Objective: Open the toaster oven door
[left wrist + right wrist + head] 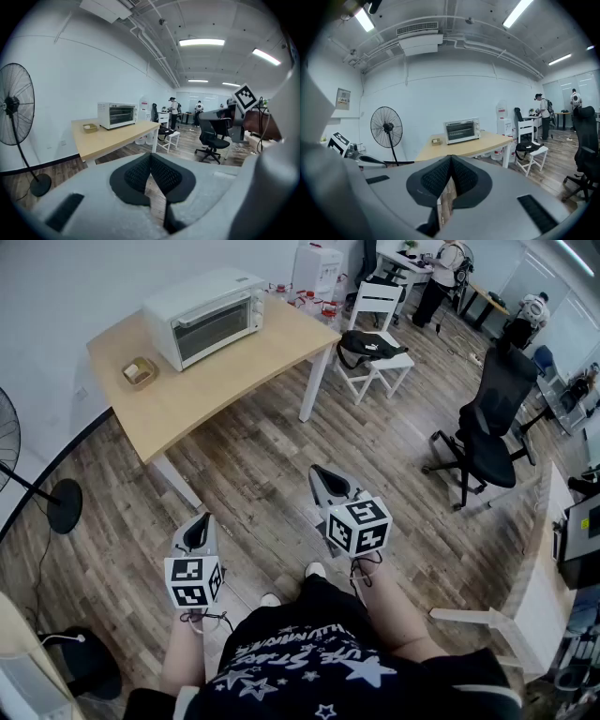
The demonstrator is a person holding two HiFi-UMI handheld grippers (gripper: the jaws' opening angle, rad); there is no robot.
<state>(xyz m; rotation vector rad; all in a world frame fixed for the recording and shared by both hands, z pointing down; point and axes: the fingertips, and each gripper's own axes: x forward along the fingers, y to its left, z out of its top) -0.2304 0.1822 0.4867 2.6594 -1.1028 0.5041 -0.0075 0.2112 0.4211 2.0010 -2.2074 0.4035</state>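
A white toaster oven (206, 315) stands on the far left part of a light wooden table (234, 371), its glass door closed. It also shows small in the left gripper view, toaster oven (116, 115), and in the right gripper view, toaster oven (462, 130). My left gripper (199, 526) is held low over the wood floor, well short of the table, jaws shut and empty. My right gripper (323, 477) is beside it to the right, also shut and empty. In their own views the left gripper (150, 157) and right gripper (451, 159) have pads touching at the tips.
A small wooden tray (139, 371) lies on the table left of the oven. A standing fan (28, 479) is at the left, a white chair with a black bag (375, 348) beside the table, a black office chair (487, 418) at the right. People stand at desks far back.
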